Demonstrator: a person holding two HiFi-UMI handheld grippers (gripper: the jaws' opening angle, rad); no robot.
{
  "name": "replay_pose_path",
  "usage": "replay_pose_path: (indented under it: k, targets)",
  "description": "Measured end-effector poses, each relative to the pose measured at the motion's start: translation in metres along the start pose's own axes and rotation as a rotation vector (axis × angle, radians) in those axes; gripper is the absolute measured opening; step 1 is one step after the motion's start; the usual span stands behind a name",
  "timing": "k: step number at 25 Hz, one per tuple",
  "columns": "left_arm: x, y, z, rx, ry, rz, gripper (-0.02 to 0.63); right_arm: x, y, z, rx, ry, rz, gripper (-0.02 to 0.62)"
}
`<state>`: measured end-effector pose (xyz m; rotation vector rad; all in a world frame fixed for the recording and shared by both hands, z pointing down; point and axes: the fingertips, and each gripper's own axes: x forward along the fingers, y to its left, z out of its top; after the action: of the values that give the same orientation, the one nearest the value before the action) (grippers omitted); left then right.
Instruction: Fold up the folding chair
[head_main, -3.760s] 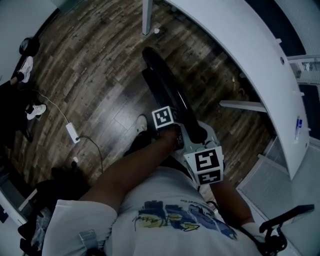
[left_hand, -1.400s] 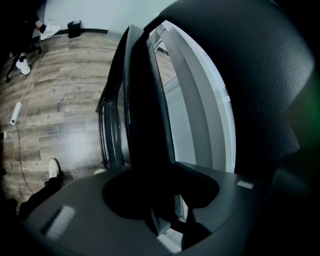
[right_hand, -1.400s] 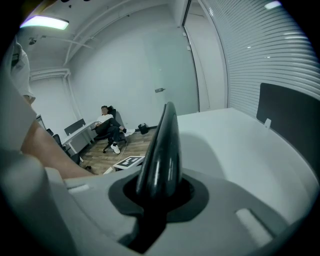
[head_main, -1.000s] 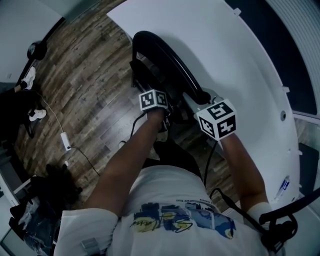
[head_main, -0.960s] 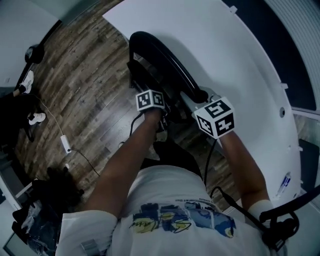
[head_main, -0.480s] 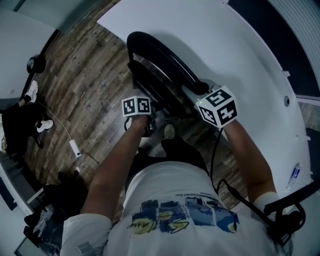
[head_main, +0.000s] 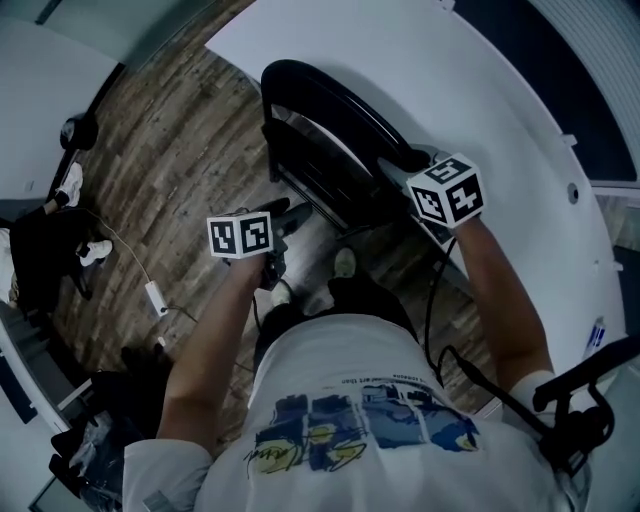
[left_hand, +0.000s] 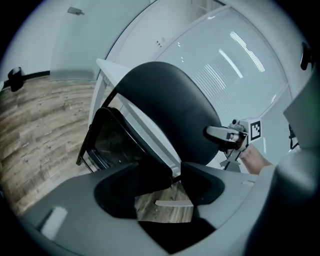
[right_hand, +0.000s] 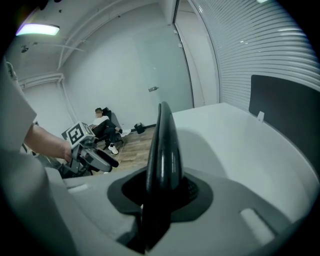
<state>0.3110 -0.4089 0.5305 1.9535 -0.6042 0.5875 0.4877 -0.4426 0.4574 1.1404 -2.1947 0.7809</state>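
Note:
The black folding chair (head_main: 322, 112) stands folded against the white table's edge. Its curved backrest (left_hand: 170, 110) fills the left gripper view, with the seat frame (left_hand: 112, 142) below it. My left gripper (head_main: 290, 213) hangs in the air left of the chair and touches nothing. Its jaws (left_hand: 172, 175) are closing with only floor between them. My right gripper (head_main: 405, 165) is at the backrest's top end. The backrest's thin edge (right_hand: 164, 145) stands between its jaws (right_hand: 161, 187), which are opening, and a strip of pad shows beside the edge.
The white table (head_main: 450, 70) curves round behind and to the right of the chair. A white adapter with its cable (head_main: 155, 297) lies on the wood floor at left. A person (right_hand: 105, 125) sits by the far wall. A black stand (head_main: 590, 400) is at lower right.
My left gripper has come off the seat frame and drawn back to the left and upward. The right gripper has stayed at the backrest's top. The chair now rests by the table.

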Motion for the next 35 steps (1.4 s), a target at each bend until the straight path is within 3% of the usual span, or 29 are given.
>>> replay_pose_path:
  k: [8,20,24,31,35]
  targets:
    - [-0.035,-0.011,0.028,0.111,-0.078,-0.012,0.270,-0.001,-0.039,-0.007,0.034,0.040,-0.091,0.121]
    - [-0.136,-0.012,0.029,0.217,-0.183,-0.071,0.265,-0.052,-0.032,-0.016,0.097,0.070,-0.291,0.175]
    - [-0.161,-0.014,0.030,0.251,-0.208,-0.100,0.261,-0.078,-0.029,-0.021,0.108,0.078,-0.401,0.175]
    - [-0.201,-0.032,0.032,0.366,-0.230,-0.156,0.241,-0.115,0.029,-0.008,0.087,-0.008,-0.521,0.175]
    - [-0.225,-0.036,0.030,0.404,-0.249,-0.173,0.209,-0.110,0.085,-0.007,0.079,-0.044,-0.514,0.172]
